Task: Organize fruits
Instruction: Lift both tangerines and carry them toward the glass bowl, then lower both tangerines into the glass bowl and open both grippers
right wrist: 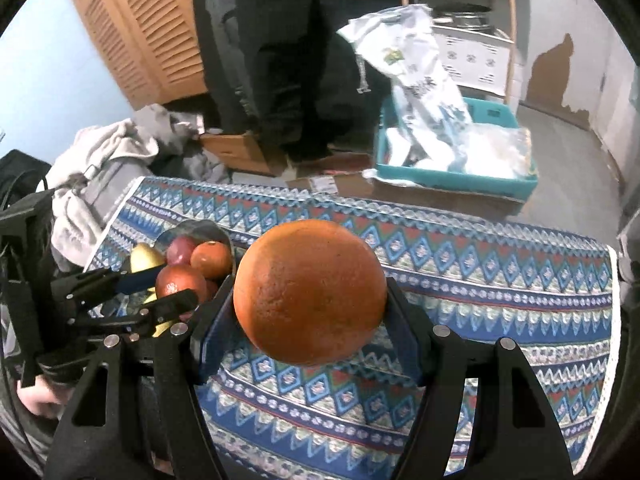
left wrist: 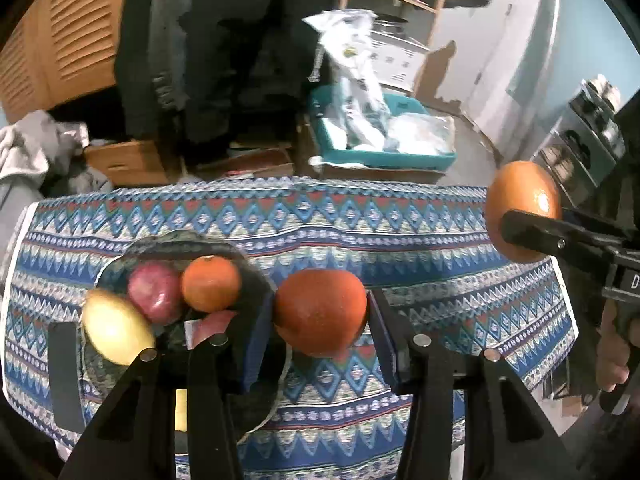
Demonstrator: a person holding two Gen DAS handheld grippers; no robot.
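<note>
My left gripper (left wrist: 320, 320) is shut on a reddish orange (left wrist: 320, 304), held above the patterned tablecloth (left wrist: 440, 240) just right of a dark glass bowl (left wrist: 120, 258). In the bowl lie a purple-red fruit (left wrist: 154, 296), a small orange (left wrist: 211, 283) and a yellow fruit (left wrist: 116, 330). My right gripper (right wrist: 310, 304) is shut on a large orange (right wrist: 310, 280), held over the cloth (right wrist: 480, 280). The right wrist view shows the left gripper (right wrist: 168, 290) with its reddish orange (right wrist: 178, 280) beside the bowl (right wrist: 188, 226). In the left wrist view the right gripper (left wrist: 520, 220) and large orange (left wrist: 520, 196) hang at the right edge.
Beyond the table's far edge stand a teal crate (left wrist: 384, 158) stuffed with plastic bags, cardboard boxes (left wrist: 128, 160), a heap of grey clothes (right wrist: 112, 148) and a person's dark-trousered legs (right wrist: 288, 60). A hand (left wrist: 612, 352) grips the right tool's handle.
</note>
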